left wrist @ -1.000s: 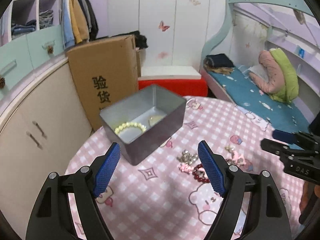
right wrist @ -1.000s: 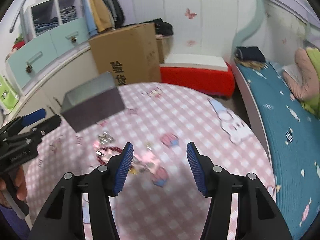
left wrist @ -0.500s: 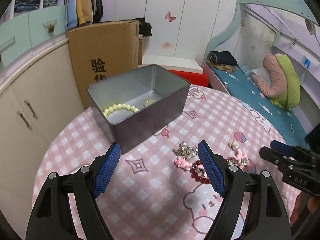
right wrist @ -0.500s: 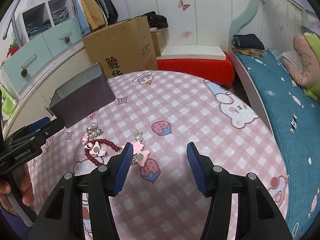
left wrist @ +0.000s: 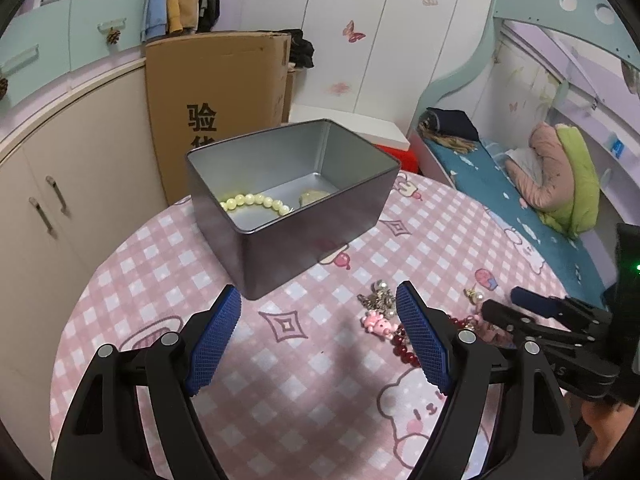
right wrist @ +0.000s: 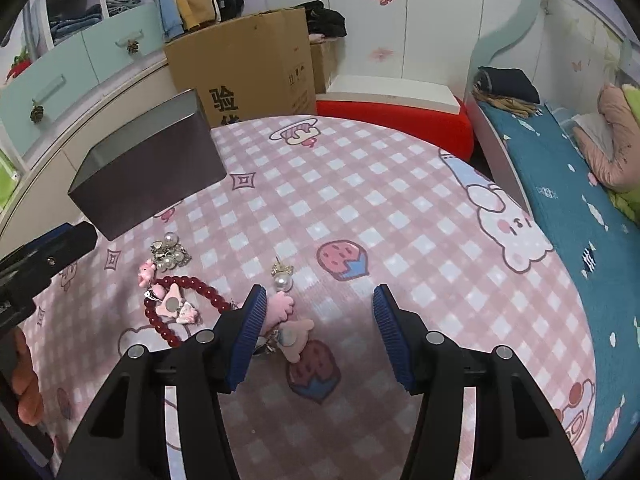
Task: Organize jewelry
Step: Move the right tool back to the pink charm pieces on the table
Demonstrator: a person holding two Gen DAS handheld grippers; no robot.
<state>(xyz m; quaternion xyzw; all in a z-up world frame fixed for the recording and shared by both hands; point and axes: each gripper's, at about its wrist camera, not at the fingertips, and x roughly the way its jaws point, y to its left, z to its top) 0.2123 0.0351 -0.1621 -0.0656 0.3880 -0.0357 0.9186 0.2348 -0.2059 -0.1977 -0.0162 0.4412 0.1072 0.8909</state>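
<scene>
A grey metal tin [left wrist: 304,216] stands open on the pink checked table, also in the right wrist view [right wrist: 148,168]. Inside lie a pale yellow bead bracelet [left wrist: 256,202] and a small pale piece [left wrist: 314,196]. Loose jewelry lies on the cloth: a red bead bracelet [right wrist: 188,308], a pearl cluster [right wrist: 170,254], a pearl earring [right wrist: 283,278], pink charms [right wrist: 286,312]. My left gripper [left wrist: 320,340] is open and empty, just in front of the tin. My right gripper [right wrist: 318,334] is open and empty, low over the pink charms.
The round table [right wrist: 400,208] drops off at its right edge toward a bed [right wrist: 580,184]. A cardboard box [left wrist: 218,92] and cupboards [left wrist: 48,184] stand behind the tin. The right gripper shows at the right of the left wrist view [left wrist: 552,320].
Both grippers have come lower and closer to the table. The tin and the jewelry pile now look larger; the right gripper has closed in over the pink charms. Both stay open.
</scene>
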